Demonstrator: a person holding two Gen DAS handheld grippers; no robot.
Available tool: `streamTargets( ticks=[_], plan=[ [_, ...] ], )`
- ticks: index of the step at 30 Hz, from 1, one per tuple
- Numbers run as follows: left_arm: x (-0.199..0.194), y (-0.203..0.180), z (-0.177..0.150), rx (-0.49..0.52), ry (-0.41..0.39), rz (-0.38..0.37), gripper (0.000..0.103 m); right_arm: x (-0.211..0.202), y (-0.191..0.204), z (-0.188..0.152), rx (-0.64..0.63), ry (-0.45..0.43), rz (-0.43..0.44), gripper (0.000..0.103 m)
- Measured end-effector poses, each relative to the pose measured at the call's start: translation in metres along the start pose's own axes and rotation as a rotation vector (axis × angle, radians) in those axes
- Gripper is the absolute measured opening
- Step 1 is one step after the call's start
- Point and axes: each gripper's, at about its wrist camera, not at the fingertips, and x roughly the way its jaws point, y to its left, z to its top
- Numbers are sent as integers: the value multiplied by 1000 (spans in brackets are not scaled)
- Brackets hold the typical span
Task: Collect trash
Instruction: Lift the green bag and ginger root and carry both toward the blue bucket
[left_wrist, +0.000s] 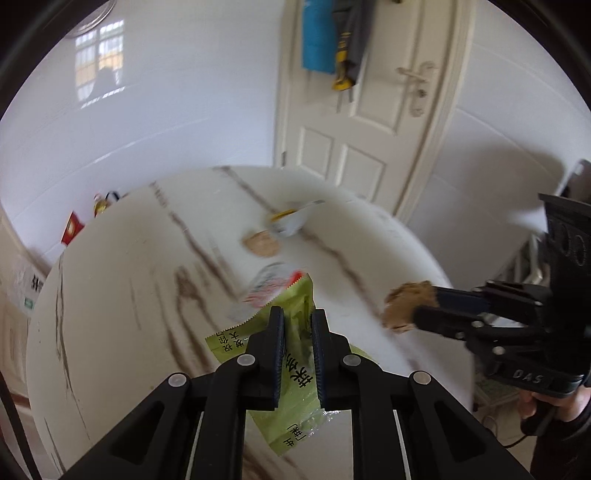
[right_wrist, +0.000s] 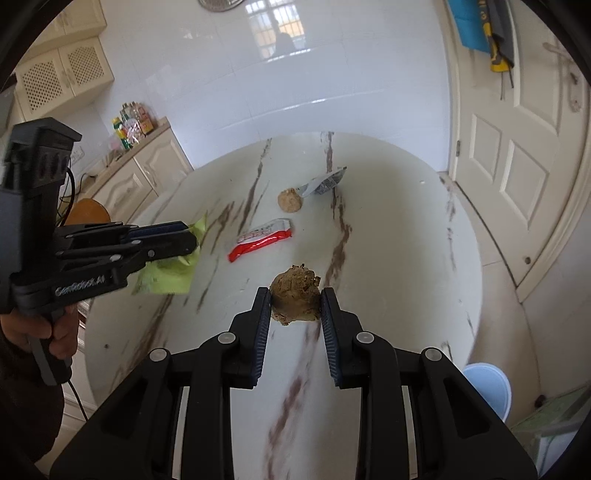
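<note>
Clamping a green wrapper (left_wrist: 295, 332), the left gripper (left_wrist: 298, 321) has its jaws nearly together on the thin plastic, which hangs crumpled between the pads above the marble-patterned table (left_wrist: 110, 295). Over on the other side, the right gripper (right_wrist: 295, 299) is closed on a brown crumpled ball (right_wrist: 295, 295), pads pressed against both flanks, the lump lifted clear of the tabletop.

The left wrist view is smeared with blur, so the trash left on the table reads only as rough shapes there: a tan lump (left_wrist: 261, 243), something white with a yellow streak (left_wrist: 291, 219) just beyond it, and a red-and-white smudge (left_wrist: 273, 284) behind the green wrapper's top edge. The right wrist view sorts that out nicely: a red-and-white wrapper (right_wrist: 264, 238) lying flat mid-table, a second, smaller brown ball (right_wrist: 290, 200) further back, and a silvery-white sachet (right_wrist: 325, 182) just beside that ball.

Each camera catches the other tool, too. From the right, a hand (right_wrist: 44, 328) grips the left tool's handle at the left edge; from the left, the right gripper comes in from the right edge with the brown ball at its tip.

Around the table: a panelled door (right_wrist: 517, 166) with blue and yellow items hung on it, glossy white wall tiles, cream cabinets (right_wrist: 147, 173) with bottles on top, and (only in the right view) a pale blue bin (right_wrist: 491, 387) low beside the table.
</note>
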Motion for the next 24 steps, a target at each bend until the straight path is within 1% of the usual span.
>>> streamTargets(
  ticks=[2, 5, 6, 7, 10, 11, 12, 16, 17, 18, 20, 21, 22, 24],
  plan=[
    [-9, -20, 0, 24, -9, -17, 10, -13, 0, -3, 0, -20, -7, 26],
    [-17, -42, -3, 57, -17, -22, 10, -32, 2, -8, 3, -46, -19, 26],
    [-19, -49, -3, 68, -14, -30, 8, -38, 1, -10, 5, -52, -20, 26],
    [-19, -59, -2, 85, -11, -35, 0, -44, 0, -13, 6, -59, -22, 26],
    [-15, -80, 1, 115, 2, -32, 0, -61, -6, -21, 18, -82, -27, 26],
    [-11, -85, 2, 120, 9, -18, 0, -66, -9, -24, 29, -88, -27, 26],
    [-5, -88, 2, 124, 25, 12, 0, -67, -12, -25, 34, -88, -23, 26],
    [11, -91, -3, 108, 83, 50, 0, -53, -19, -35, 55, -56, -12, 25],
    [13, -92, -4, 104, 98, 43, 1, -49, -22, -38, 63, -48, -4, 25],
    [13, -93, -7, 101, 110, 34, 5, -43, -25, -43, 70, -35, 1, 25],
    [16, -94, -10, 83, 120, 57, 21, -38, -28, -49, 76, -22, 6, 25],
    [18, -96, -13, 80, 138, 59, 49, -38, -29, -51, 76, -20, 4, 26],
    [23, -98, -15, 81, 147, 51, 72, -38, -30, -52, 73, -20, 0, 26],
    [29, -106, -20, 97, 149, 35, 73, -40, -34, -54, 77, -25, -14, 26]
  ],
)
